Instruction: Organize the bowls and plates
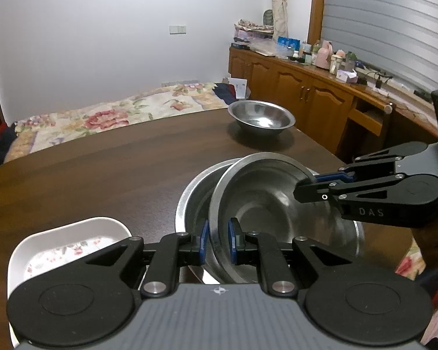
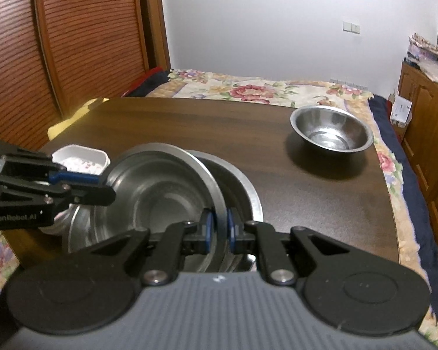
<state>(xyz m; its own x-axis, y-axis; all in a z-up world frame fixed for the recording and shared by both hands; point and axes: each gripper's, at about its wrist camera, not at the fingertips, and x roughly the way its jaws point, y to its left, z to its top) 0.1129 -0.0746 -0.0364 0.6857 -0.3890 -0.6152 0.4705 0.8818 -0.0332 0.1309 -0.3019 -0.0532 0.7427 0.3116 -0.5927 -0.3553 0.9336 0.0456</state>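
A steel bowl [image 1: 262, 204] hangs tilted over a larger steel bowl [image 1: 189, 201] on the dark wooden table [image 1: 102, 160]. My left gripper [image 1: 218, 240] is shut on the tilted bowl's near rim. My right gripper [image 1: 312, 182] reaches in from the right, shut on the opposite rim. In the right wrist view the same tilted bowl [image 2: 160, 186] is pinched by my right gripper [image 2: 218, 229] and by my left gripper [image 2: 102, 185], above the larger bowl [image 2: 245, 192]. A third steel bowl [image 1: 261, 118] [image 2: 331, 129] stands alone at the table's far side.
A white rectangular dish [image 1: 70, 239] [image 2: 81, 159] with a floral inside sits on the table left of the bowls. A bed with a floral cover [image 1: 108, 116] lies beyond the table. A cluttered wooden cabinet [image 1: 306, 87] runs along the right.
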